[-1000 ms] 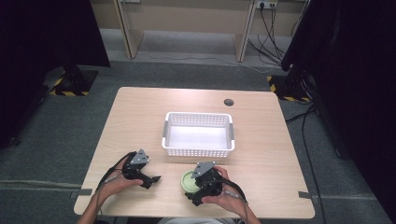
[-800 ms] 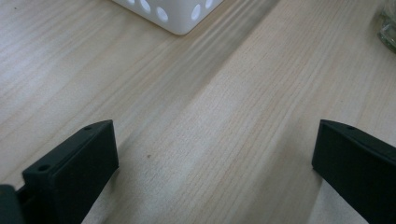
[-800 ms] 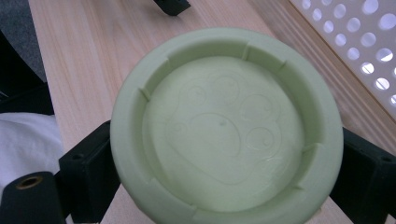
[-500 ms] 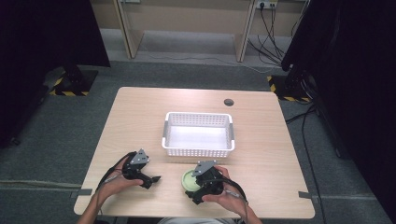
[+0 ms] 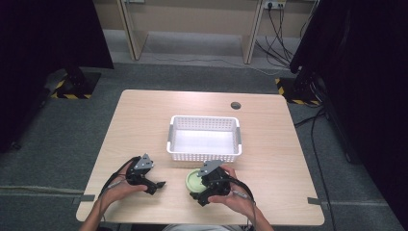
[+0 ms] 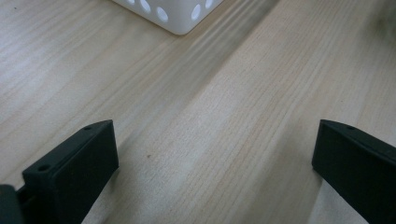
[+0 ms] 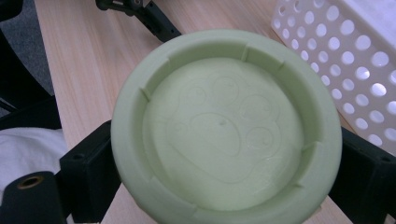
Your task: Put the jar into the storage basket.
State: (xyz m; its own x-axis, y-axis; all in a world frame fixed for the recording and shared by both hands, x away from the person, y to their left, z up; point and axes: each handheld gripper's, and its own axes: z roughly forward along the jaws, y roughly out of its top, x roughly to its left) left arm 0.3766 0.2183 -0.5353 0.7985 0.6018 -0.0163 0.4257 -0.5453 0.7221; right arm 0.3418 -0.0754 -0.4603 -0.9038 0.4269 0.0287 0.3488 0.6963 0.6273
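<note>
From above, the right gripper [image 5: 204, 190] clasps a pale green dish [image 5: 194, 180] just in front of the white basket [image 5: 204, 155]; the left gripper [image 5: 155, 186] rests apart beside it. Its own view shows jaws spread wide over bare table [image 6: 224, 116]. In the right gripper view, the jaws pinch the dish's rim, basket at right.

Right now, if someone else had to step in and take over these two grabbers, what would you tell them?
Right gripper: jaws closed on the sides of the pale green round dish, paw print embossed inside, at the near table edge.
Left gripper: open, holding nothing, low over bare wood.
White perforated basket: mid-table, just beyond the dish, nothing in it.
Done: dish gripped.
Left, probably: lift the dish into the basket and let go.
</note>
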